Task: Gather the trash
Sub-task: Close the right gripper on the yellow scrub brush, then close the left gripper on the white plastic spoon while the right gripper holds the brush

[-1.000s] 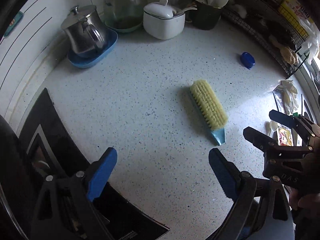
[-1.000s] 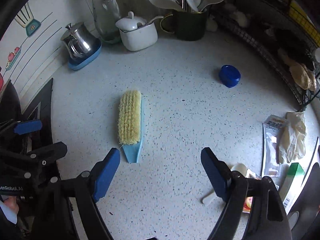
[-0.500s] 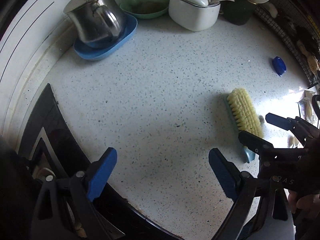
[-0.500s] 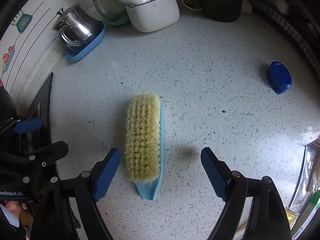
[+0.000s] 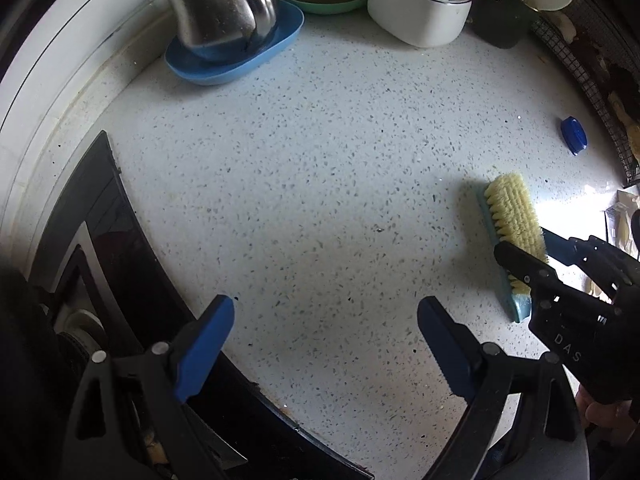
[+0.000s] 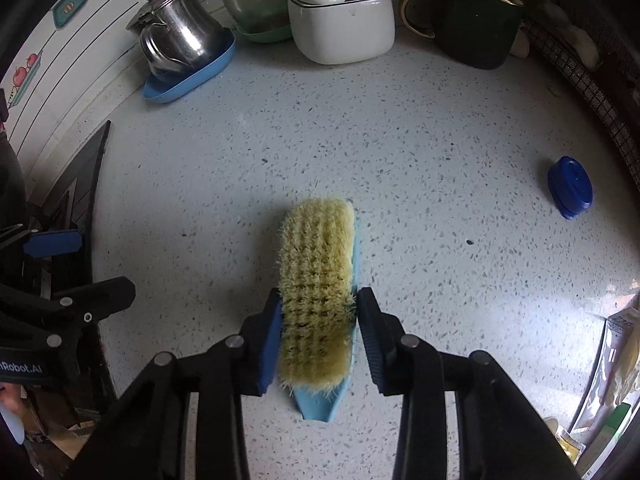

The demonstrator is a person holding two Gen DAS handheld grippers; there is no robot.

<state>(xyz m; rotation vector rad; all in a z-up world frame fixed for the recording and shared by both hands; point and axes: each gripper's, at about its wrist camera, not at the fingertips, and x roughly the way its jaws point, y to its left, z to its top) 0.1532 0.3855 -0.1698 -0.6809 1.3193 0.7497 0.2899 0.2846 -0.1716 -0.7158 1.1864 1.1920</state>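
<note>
A scrub brush [image 6: 316, 280] with yellow bristles up and a light blue back lies on the speckled counter [image 6: 420, 152]. My right gripper [image 6: 320, 296] straddles its near half. The jaws are closing, and both blue pads touch the brush's sides. In the left wrist view the same brush [image 5: 512, 216] lies at the right with the right gripper [image 5: 524, 242] over it. My left gripper [image 5: 326, 308] hangs open above bare counter, near the stove edge, with nothing between its fingers. Wrappers [image 6: 616, 340] lie at the right edge.
A blue cap [image 6: 570, 186] lies right of the brush. At the back stand a steel pot [image 6: 180, 32] on a blue dish, a white lidded bowl [image 6: 340, 28] and a dark mug [image 6: 476, 28] of utensils. The black stove [image 5: 100, 240] borders the left; a wire rack [image 6: 580, 80] runs along the right.
The right gripper came down over the brush and its jaws closed from wide apart onto the brush's sides. The left gripper slid left and lower, still open.
</note>
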